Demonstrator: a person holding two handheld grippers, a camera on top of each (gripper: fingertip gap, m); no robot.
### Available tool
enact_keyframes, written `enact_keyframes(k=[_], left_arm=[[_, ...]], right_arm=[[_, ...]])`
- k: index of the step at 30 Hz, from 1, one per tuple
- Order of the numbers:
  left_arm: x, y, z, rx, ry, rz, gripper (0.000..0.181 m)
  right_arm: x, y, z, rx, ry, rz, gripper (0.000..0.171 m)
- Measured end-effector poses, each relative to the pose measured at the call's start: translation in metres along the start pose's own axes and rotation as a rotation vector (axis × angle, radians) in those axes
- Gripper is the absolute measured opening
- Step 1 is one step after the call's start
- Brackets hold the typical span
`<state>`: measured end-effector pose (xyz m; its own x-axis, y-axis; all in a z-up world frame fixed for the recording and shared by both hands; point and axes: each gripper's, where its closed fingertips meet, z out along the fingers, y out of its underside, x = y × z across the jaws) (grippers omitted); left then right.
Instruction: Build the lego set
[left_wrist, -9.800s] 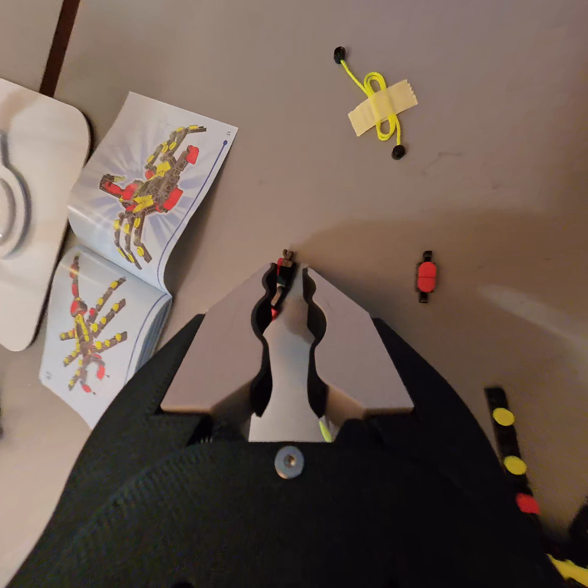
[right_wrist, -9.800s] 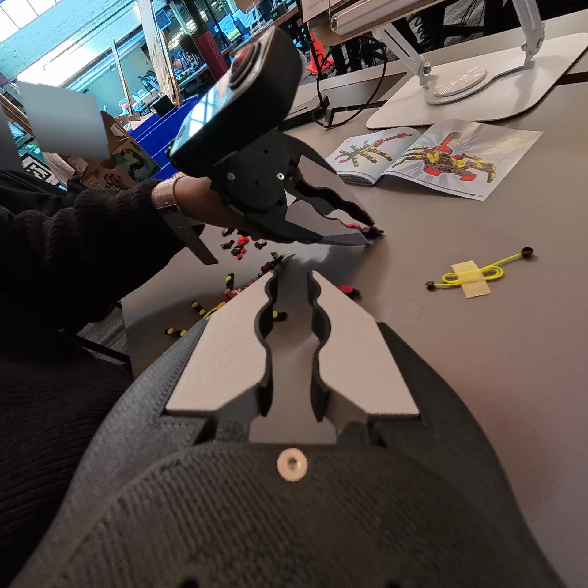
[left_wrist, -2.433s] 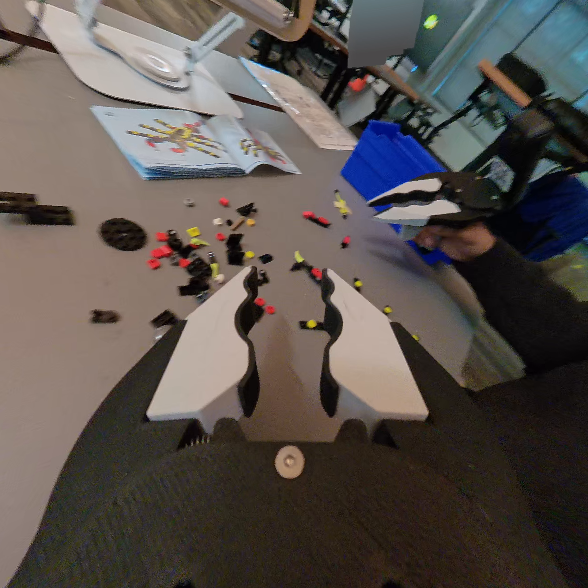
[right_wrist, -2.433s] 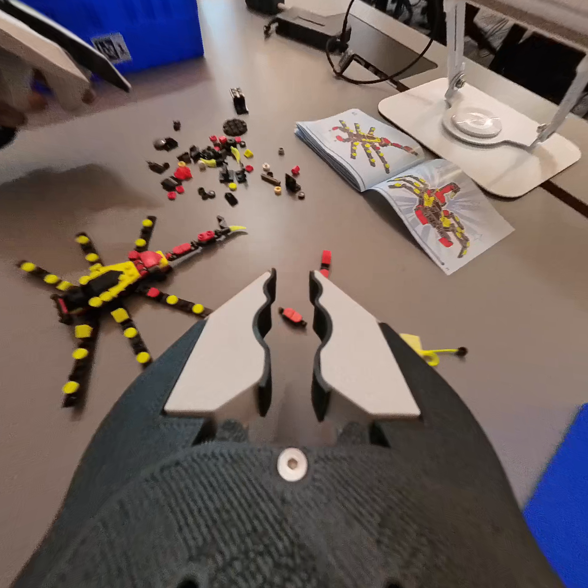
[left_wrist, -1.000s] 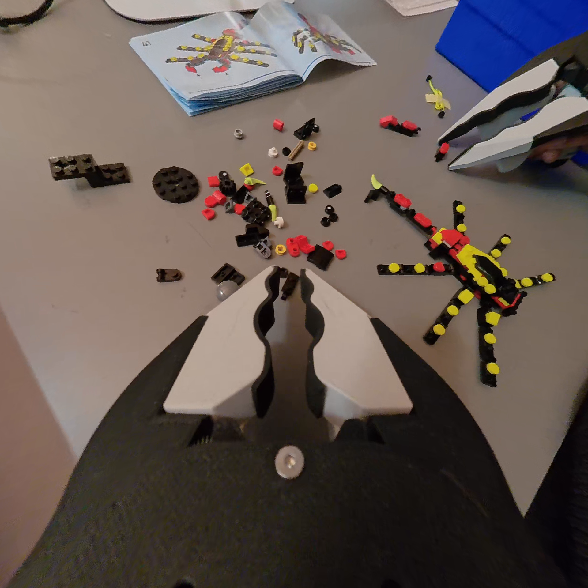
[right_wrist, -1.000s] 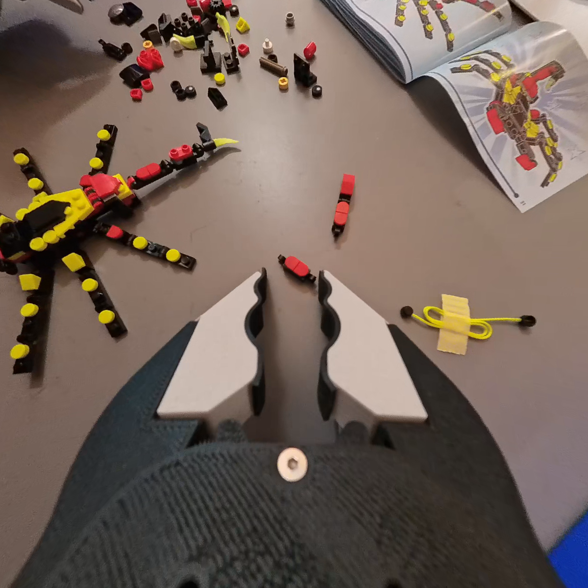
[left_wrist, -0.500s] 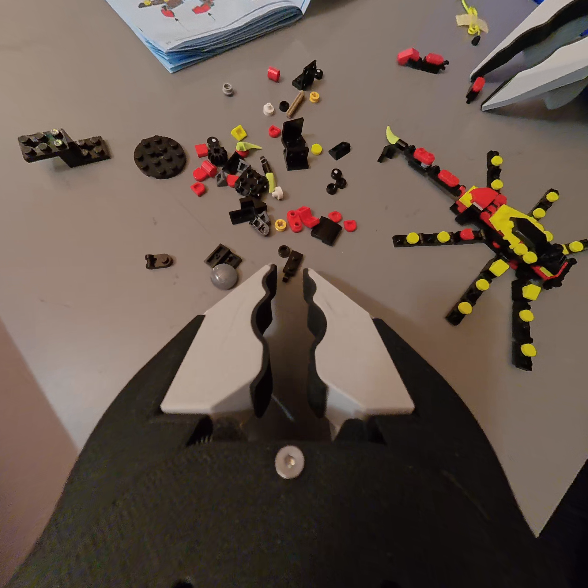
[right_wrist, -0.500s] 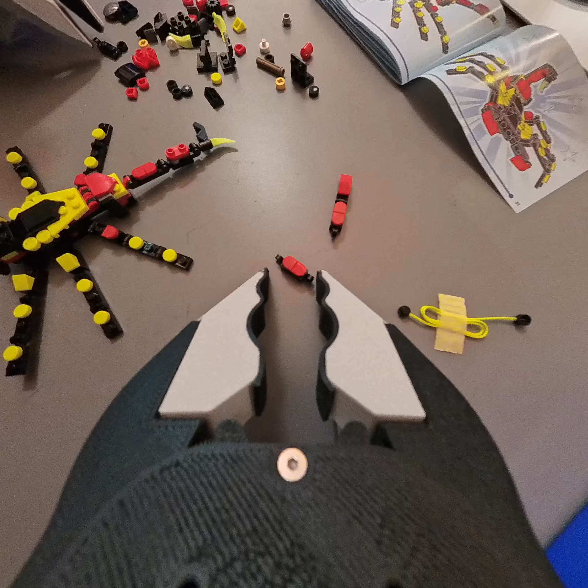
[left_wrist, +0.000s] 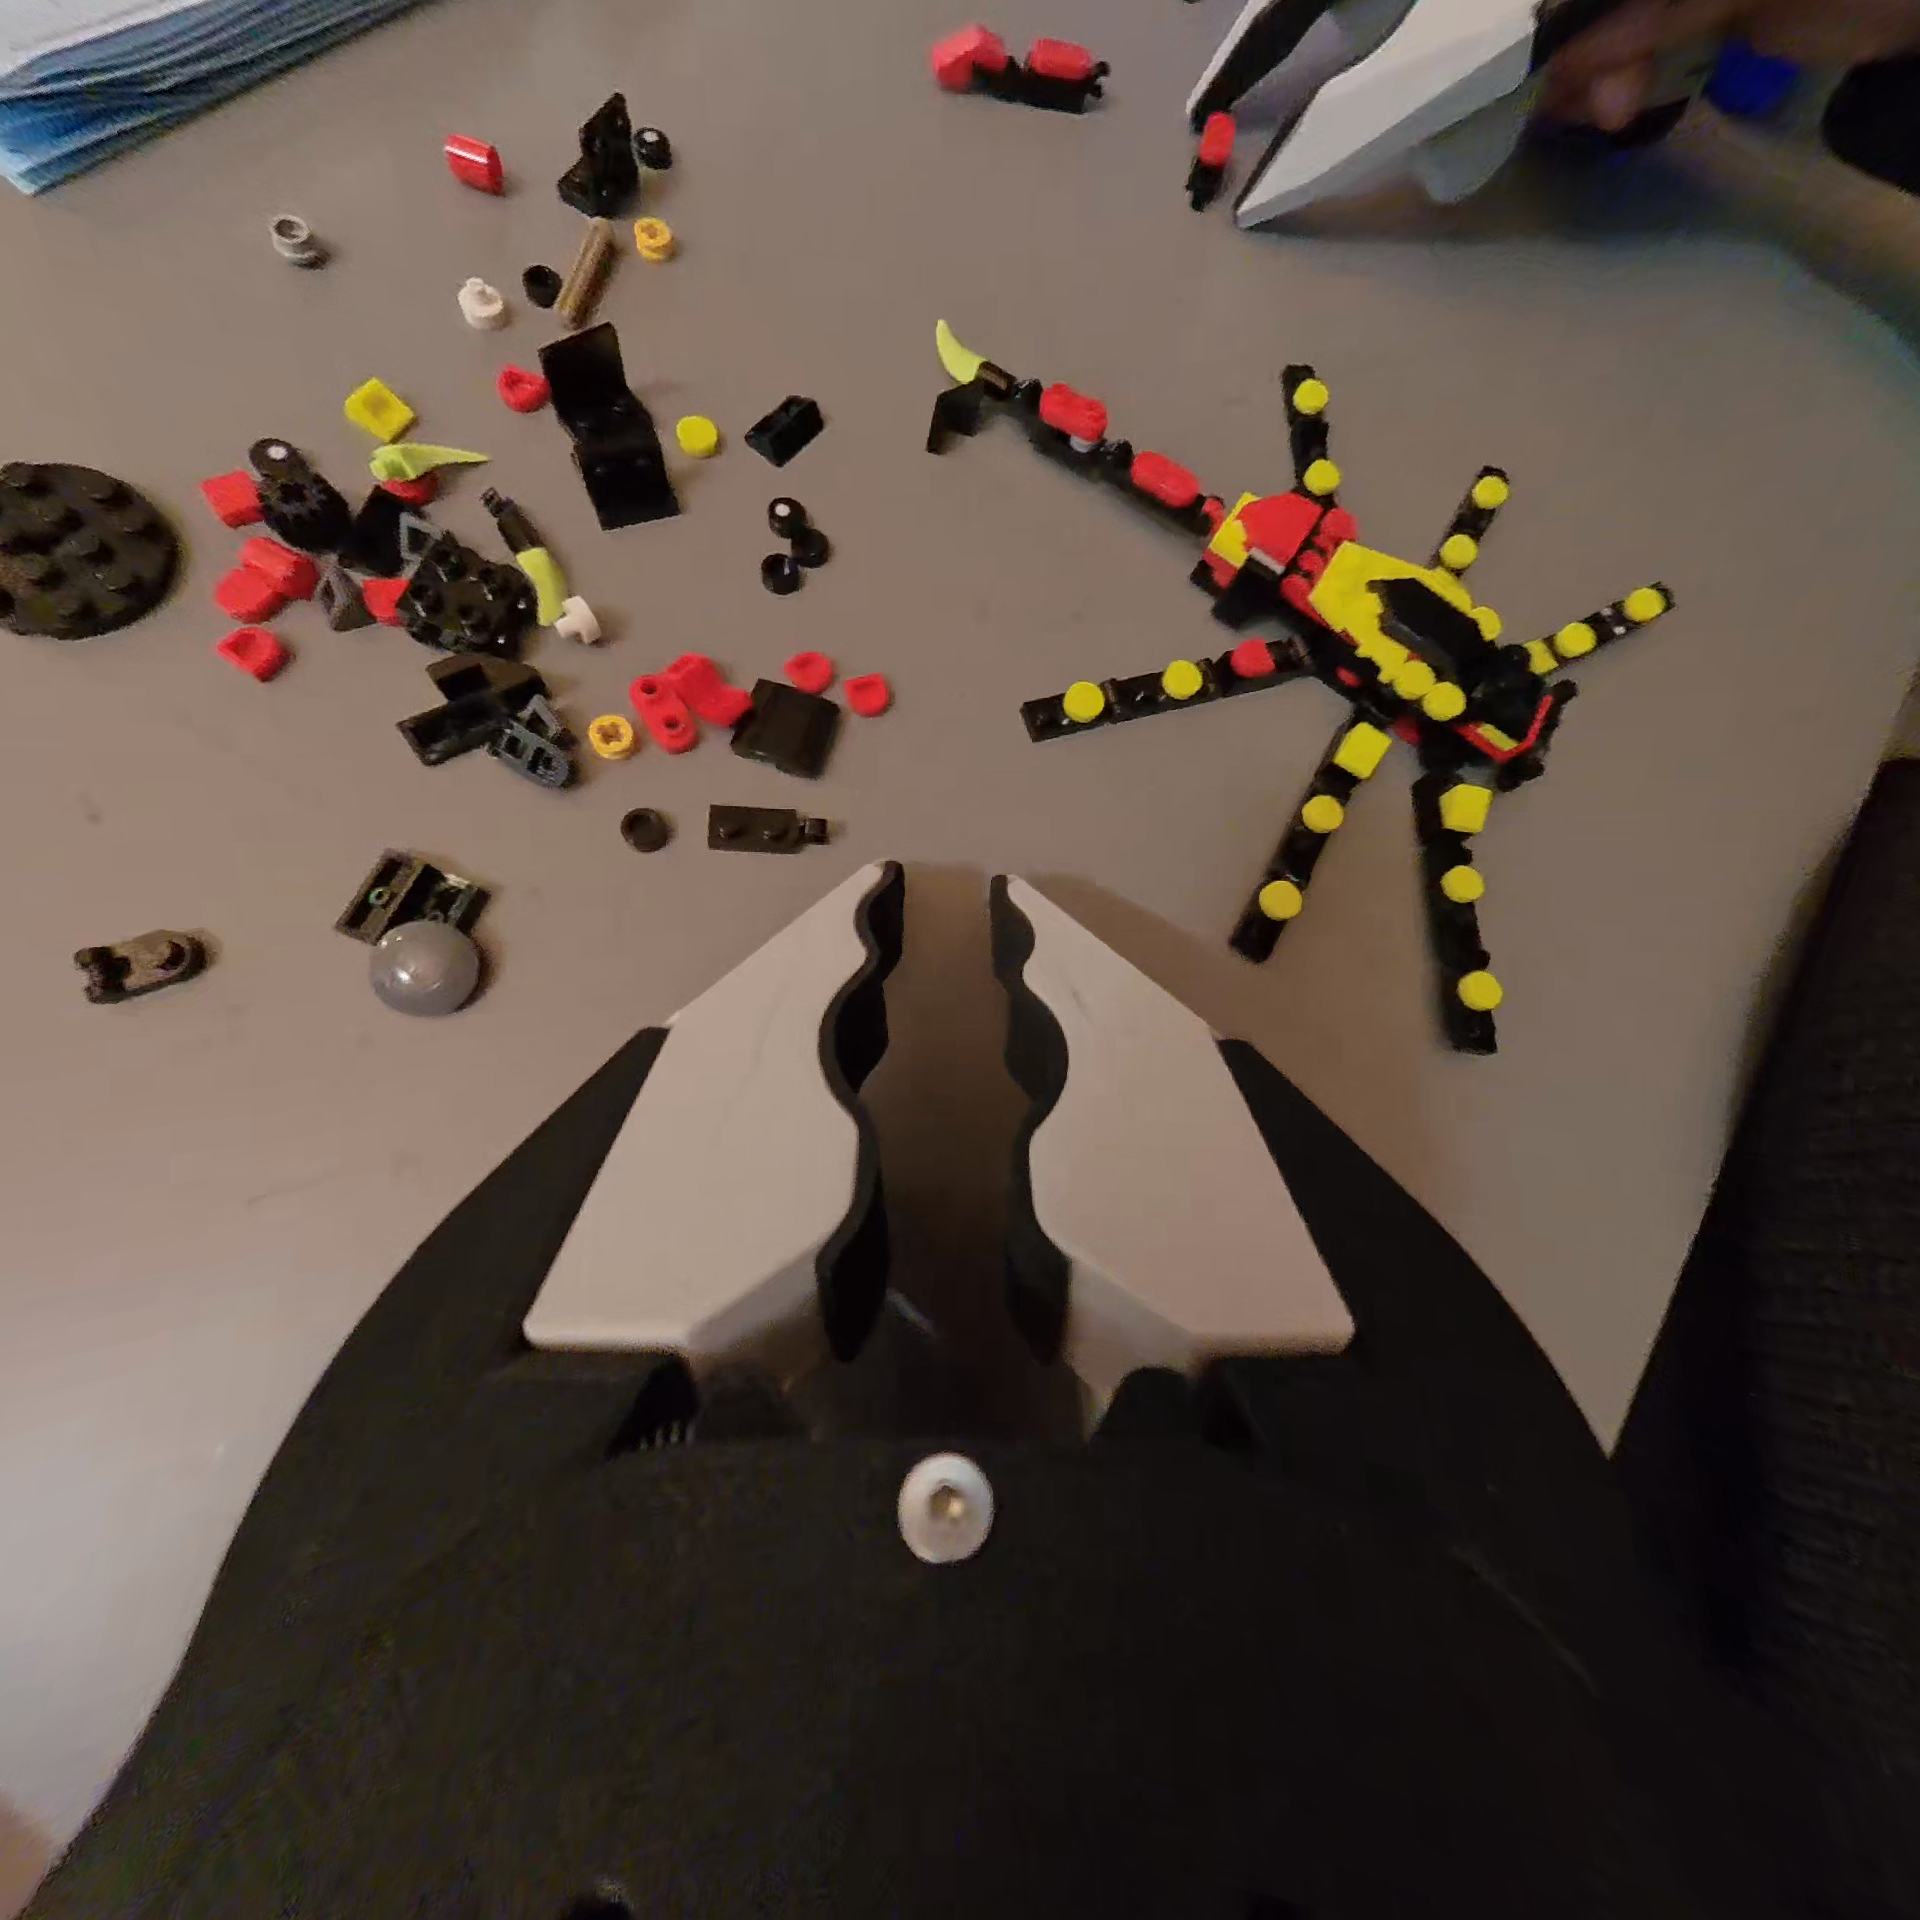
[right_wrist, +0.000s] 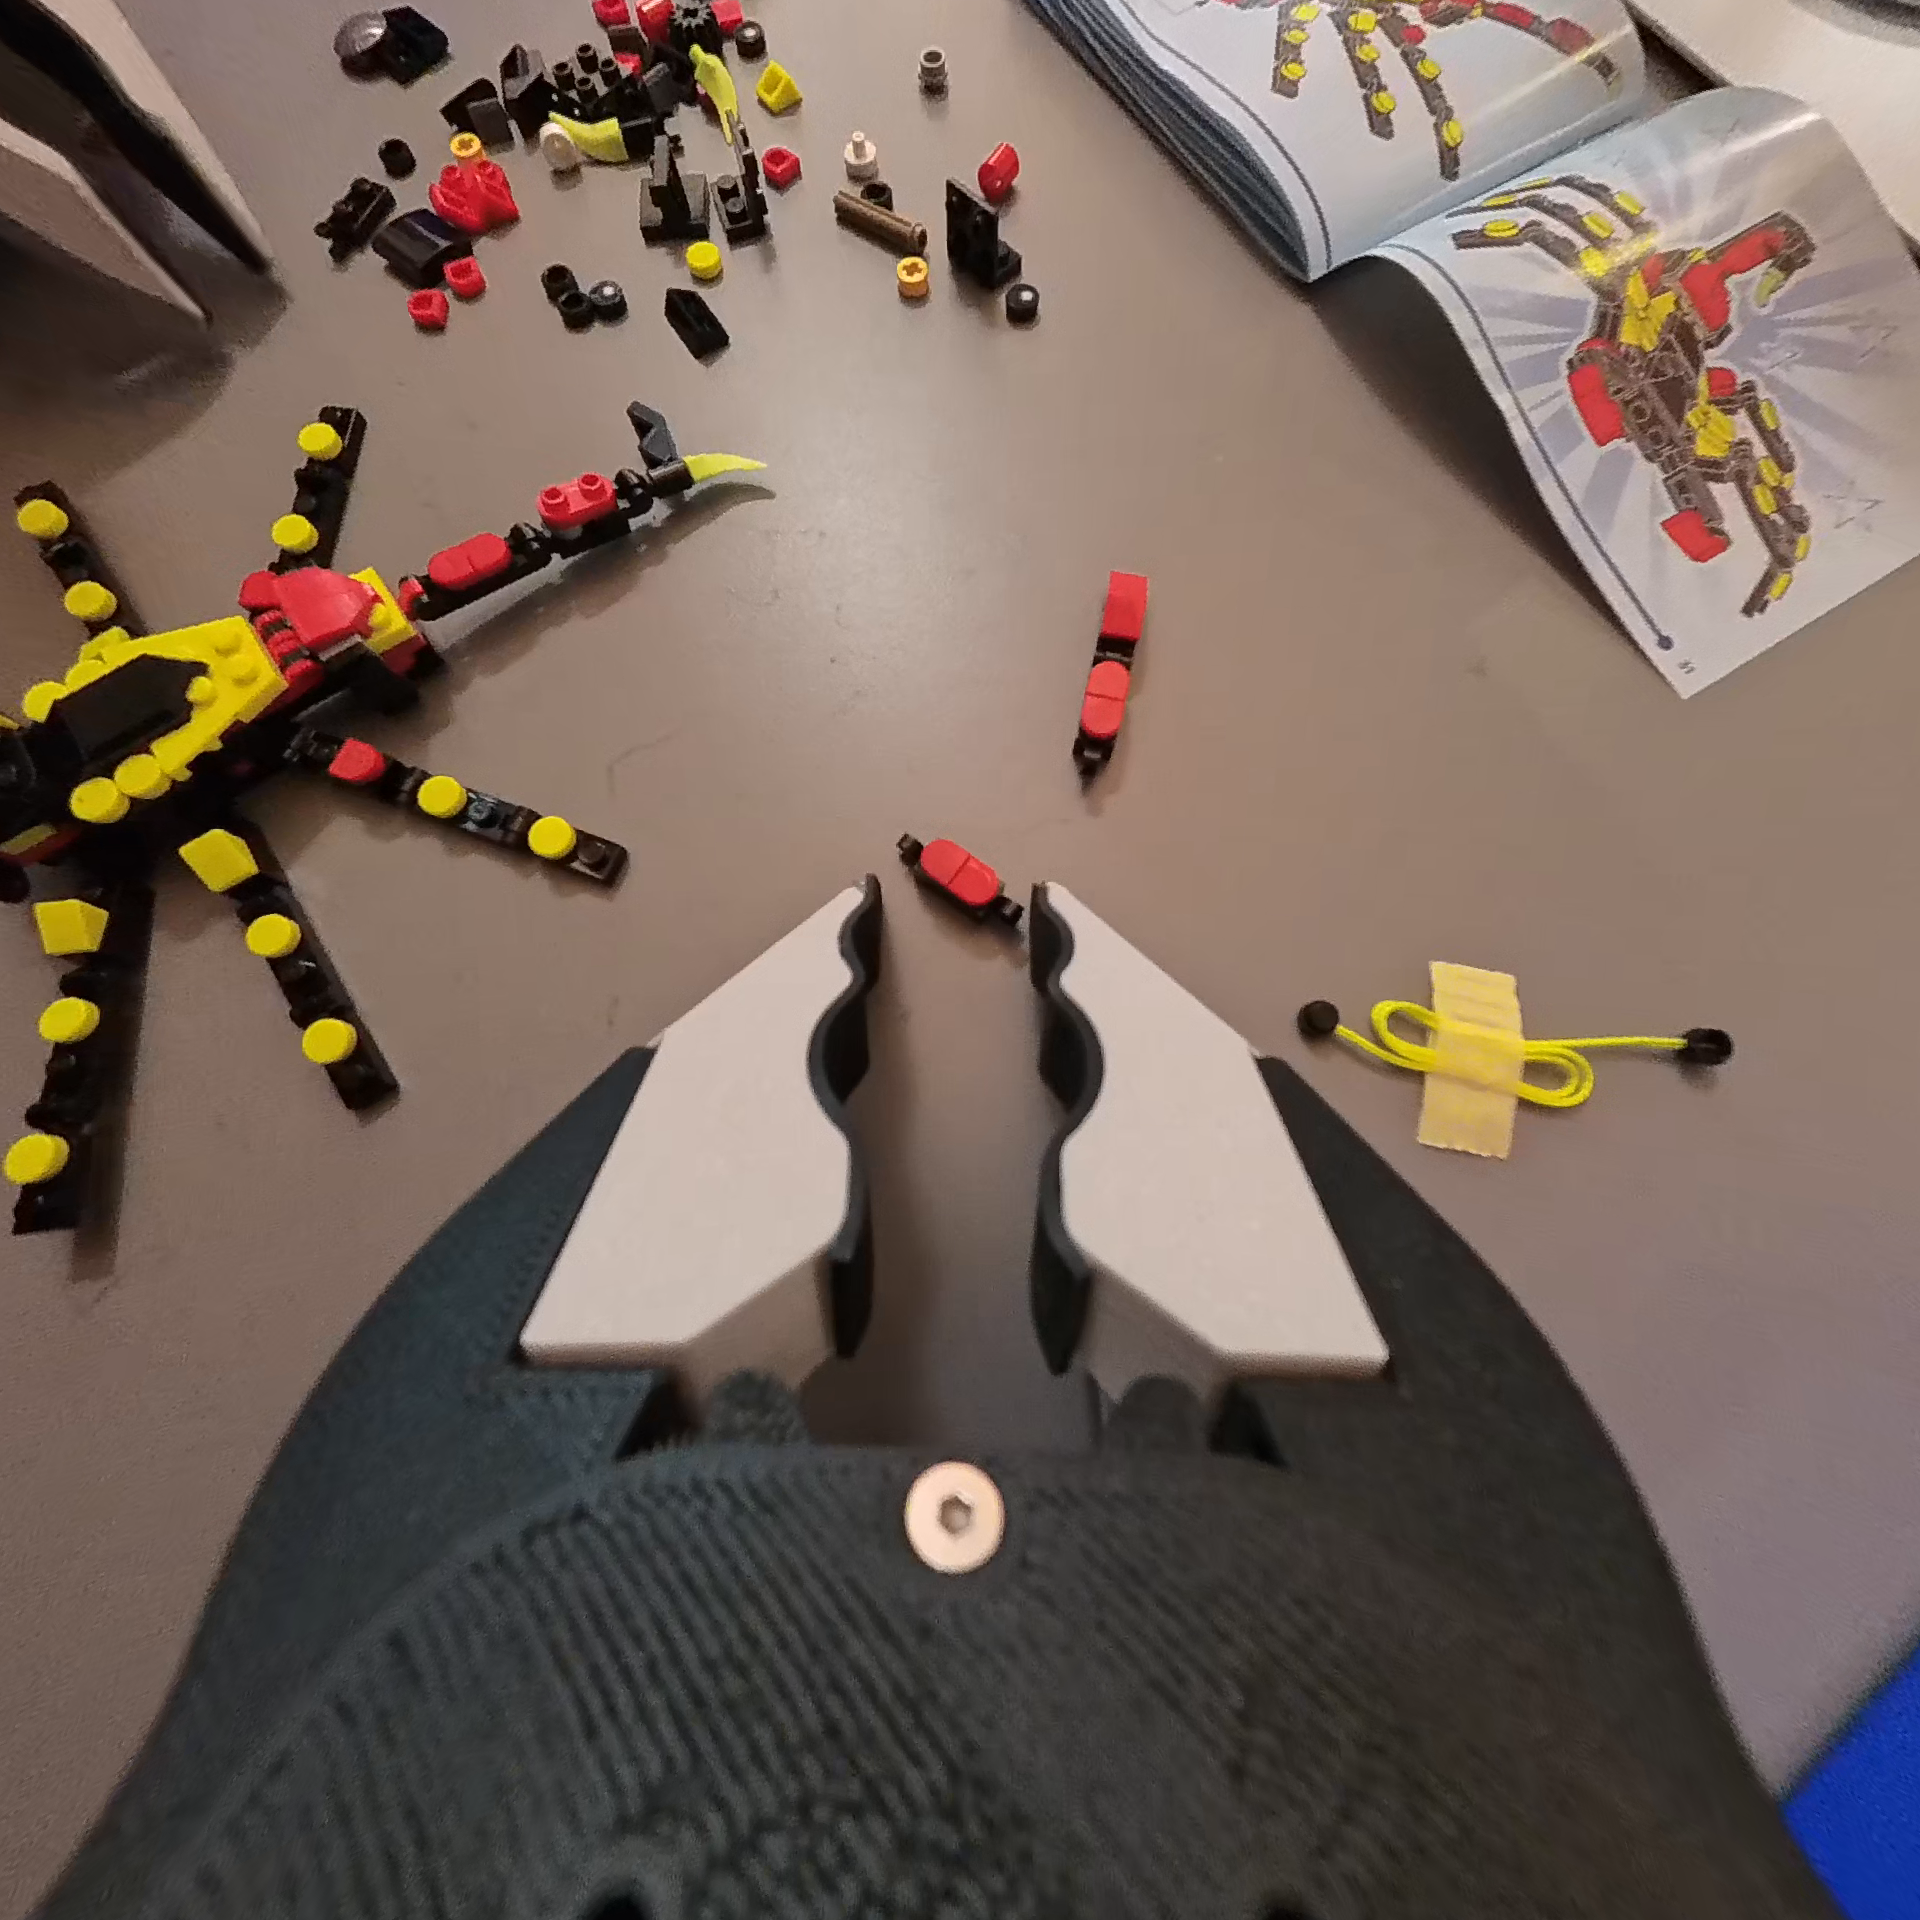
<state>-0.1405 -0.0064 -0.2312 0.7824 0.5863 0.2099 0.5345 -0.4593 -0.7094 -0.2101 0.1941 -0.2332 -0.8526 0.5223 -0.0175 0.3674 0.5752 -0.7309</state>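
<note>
A half-built lego scorpion in black, yellow and red lies flat on a grey tabletop, legs spread, its tail ending in a pale green stinger. Just beside the tail's far side sits a scatter of loose pieces, black, red and yellow. A small red and black segment lies on the tabletop right at the tips of the right gripper, whose jaws are released with a clear gap and nothing between them. A longer red and black segment lies a little beyond it. To the right is a yellow cord taped down with pale tape, and an open booklet farther off.

In the left wrist view, the left gripper is also released and empty, hovering just short of a small black plate at the near edge of the loose pieces. The scorpion lies to its right.
</note>
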Motion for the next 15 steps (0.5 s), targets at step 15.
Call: enact_keyframes(k=[15], left_arm=[[-0.023, -0.004, -0.005, 0.038, -0.087, -0.06, 0.014]], right_arm=[[0.0, 0.0, 0.0, -0.001, 0.002, -0.004, 0.027]])
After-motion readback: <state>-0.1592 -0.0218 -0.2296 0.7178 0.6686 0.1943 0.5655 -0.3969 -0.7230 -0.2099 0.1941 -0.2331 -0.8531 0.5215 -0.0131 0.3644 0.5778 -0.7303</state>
